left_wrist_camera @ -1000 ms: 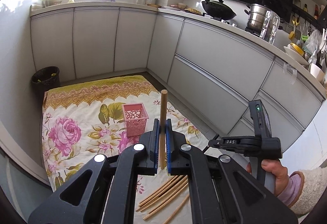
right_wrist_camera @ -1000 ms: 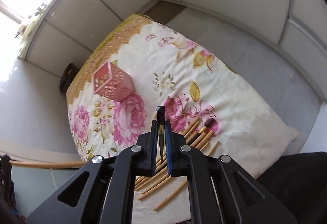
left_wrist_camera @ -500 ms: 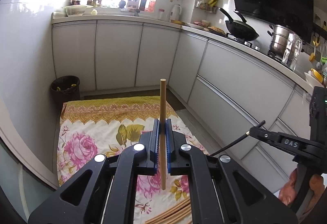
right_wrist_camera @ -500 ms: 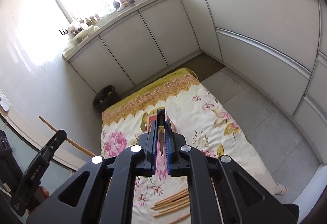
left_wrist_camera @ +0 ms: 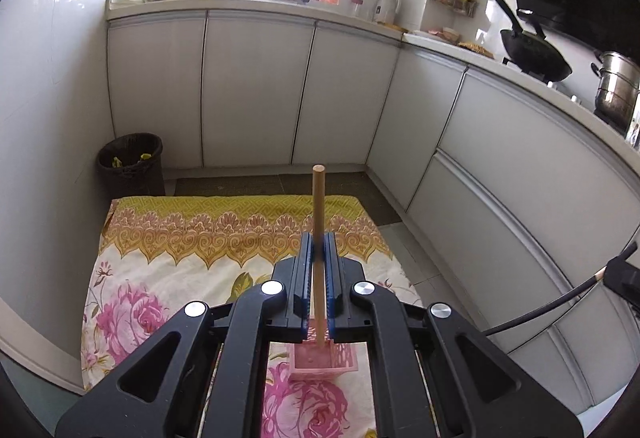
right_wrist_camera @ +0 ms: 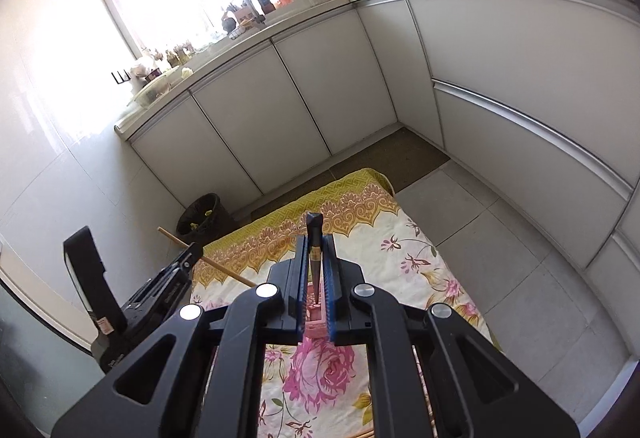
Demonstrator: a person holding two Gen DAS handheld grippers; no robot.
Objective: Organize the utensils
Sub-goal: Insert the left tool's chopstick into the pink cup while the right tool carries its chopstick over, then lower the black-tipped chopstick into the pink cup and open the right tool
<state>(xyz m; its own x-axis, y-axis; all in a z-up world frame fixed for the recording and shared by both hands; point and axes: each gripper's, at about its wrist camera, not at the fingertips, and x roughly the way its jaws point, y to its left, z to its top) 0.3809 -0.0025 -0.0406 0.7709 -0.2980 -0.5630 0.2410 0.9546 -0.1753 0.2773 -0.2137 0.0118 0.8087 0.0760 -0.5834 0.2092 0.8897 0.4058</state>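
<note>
Upright wooden chopstick (left_wrist_camera: pixel 319 214), its lower tip above the pink lattice basket (left_wrist_camera: pixel 324 358); dark chopstick (right_wrist_camera: pixel 314 238) also upright.

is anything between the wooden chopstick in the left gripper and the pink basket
Nothing visible. The left gripper is shut on the wooden chopstick, whose lower end hangs over the open top of the pink basket on the floral cloth.

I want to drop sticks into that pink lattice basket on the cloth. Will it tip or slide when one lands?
The pink basket looks like thin, perforated plastic, so probably light and easily nudged. It stands on soft floral cloth, which may damp sliding but gives an uneven footing. It appears narrow, so a long leaning wooden stick could plausibly tip it.
</note>
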